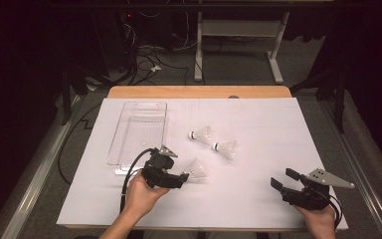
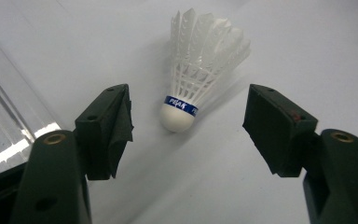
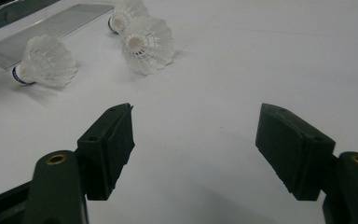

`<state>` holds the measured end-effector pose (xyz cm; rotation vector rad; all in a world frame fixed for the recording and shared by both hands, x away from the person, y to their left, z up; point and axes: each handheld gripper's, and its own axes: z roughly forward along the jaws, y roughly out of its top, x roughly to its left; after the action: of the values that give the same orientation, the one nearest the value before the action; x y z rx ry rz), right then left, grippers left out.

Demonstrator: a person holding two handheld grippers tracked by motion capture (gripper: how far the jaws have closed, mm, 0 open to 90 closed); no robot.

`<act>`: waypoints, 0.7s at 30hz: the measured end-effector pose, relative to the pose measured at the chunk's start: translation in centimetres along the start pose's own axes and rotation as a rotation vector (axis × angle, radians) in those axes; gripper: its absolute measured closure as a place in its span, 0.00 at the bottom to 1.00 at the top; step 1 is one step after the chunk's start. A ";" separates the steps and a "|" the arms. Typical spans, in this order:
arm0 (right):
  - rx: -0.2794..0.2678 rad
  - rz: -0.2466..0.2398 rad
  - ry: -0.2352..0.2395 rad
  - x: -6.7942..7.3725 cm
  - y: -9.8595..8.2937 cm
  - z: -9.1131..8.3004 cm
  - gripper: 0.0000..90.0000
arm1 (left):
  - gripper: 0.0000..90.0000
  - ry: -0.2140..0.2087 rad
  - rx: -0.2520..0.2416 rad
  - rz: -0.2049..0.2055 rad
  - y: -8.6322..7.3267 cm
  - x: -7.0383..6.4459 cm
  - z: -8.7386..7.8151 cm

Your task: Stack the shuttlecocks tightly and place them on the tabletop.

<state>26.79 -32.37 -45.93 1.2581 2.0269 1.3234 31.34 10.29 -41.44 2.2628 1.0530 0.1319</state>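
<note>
table [image 1: 258,92] | white sheet [image 1: 268,149] | clear tray [image 1: 140,130] | three shuttlecocks [image 1: 200,134]

Two black hand-held grippers, left gripper [image 1: 183,175] and right gripper [image 1: 281,178], each topped by a grey three-cornered plate. Blocky dark jaws with brass-ringed screw holes. Black cable [image 1: 129,172] trailing from the left one. Bare forearms, no sleeves.

In the high view, the cork of the nearest shuttlecock [image 1: 198,170] is covered by the tip of the left gripper [image 1: 181,178], so whether the two touch cannot be told there. The print on its blue band is cut short by the curve of the cork in the left gripper view. The clear tray [image 2: 9,126] is cut off by the left edge there. The farthest shuttlecock [image 3: 127,11] is cropped by the top edge in the right gripper view.
</note>
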 end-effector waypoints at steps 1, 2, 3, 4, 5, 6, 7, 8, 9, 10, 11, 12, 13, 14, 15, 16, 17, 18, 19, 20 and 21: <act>0.001 0.001 0.000 0.0 0.0 0.0 0.31 | 0.37 -0.002 0.002 0.000 -0.1 0.0 0.0; 0.001 0.001 0.000 0.0 0.0 0.0 0.31 | 0.37 -0.002 0.004 0.003 -0.2 0.0 -0.1; 0.001 0.001 0.000 0.0 0.0 0.0 0.31 | 0.37 0.000 0.003 0.002 -0.2 0.0 -0.1; 0.001 0.000 0.001 0.0 0.0 0.0 0.31 | 0.37 -0.002 0.000 0.000 -0.3 0.0 -0.2; 0.001 0.000 0.001 0.0 0.0 0.0 0.31 | 0.37 -0.003 0.000 -0.001 -0.4 0.0 -0.2; 0.001 0.001 0.000 0.0 0.0 0.0 0.31 | 0.37 -0.006 0.001 -0.002 -0.4 0.0 -0.3; 0.000 0.002 0.000 0.0 0.0 0.0 0.31 | 0.37 -0.012 -0.001 -0.002 -0.5 0.0 -0.3; 0.001 0.001 0.001 0.0 0.0 0.0 0.31 | 0.37 -0.006 -0.002 -0.002 -0.6 0.0 -0.4; 0.001 0.001 0.001 0.0 0.0 0.0 0.31 | 0.37 -0.008 -0.002 0.002 -0.7 0.0 -0.4; 0.001 0.001 0.001 0.0 0.0 0.0 0.31 | 0.37 -0.004 -0.004 0.003 -0.7 -0.1 -0.5; 0.002 0.001 0.000 0.0 0.0 0.0 0.31 | 0.37 -0.010 -0.007 0.002 -0.9 -0.1 -0.6; 0.002 0.001 0.000 0.0 0.0 0.0 0.31 | 0.37 -0.009 -0.010 0.005 -1.0 -0.1 -0.6; 0.002 0.001 0.000 0.0 0.0 0.0 0.31 | 0.37 -0.009 -0.013 0.003 -1.1 -0.2 -0.7; 0.002 0.001 0.000 0.0 0.0 0.0 0.31 | 0.37 -0.009 -0.012 0.007 -1.2 -0.2 -0.7; 0.002 0.001 -0.001 0.0 0.0 0.0 0.31 | 0.37 -0.010 -0.011 0.006 -1.3 -0.2 -0.8; 0.002 0.000 0.000 0.0 0.0 0.0 0.31 | 0.37 -0.006 -0.013 0.007 -1.4 -0.2 -0.8; 0.001 0.000 0.000 0.0 0.0 0.0 0.31 | 0.37 0.000 -0.014 0.008 -1.5 -0.2 -0.8; 0.001 0.001 0.000 0.0 0.0 0.0 0.31 | 0.37 0.000 -0.014 0.007 -1.6 -0.2 -0.8; 0.001 0.001 0.000 0.0 0.0 0.0 0.31 | 0.37 0.000 -0.017 0.006 -1.7 -0.2 -0.8; 0.002 0.001 0.000 0.0 0.0 0.0 0.31 | 0.37 -0.005 -0.020 0.003 -1.8 -0.1 -0.9; 0.002 0.001 -0.001 0.0 0.0 0.0 0.31 | 0.37 -0.005 -0.022 0.005 -1.9 -0.1 -1.0</act>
<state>26.77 -32.36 -45.93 1.2605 2.0276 1.3220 29.69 11.61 -41.75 2.2450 1.0388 0.1384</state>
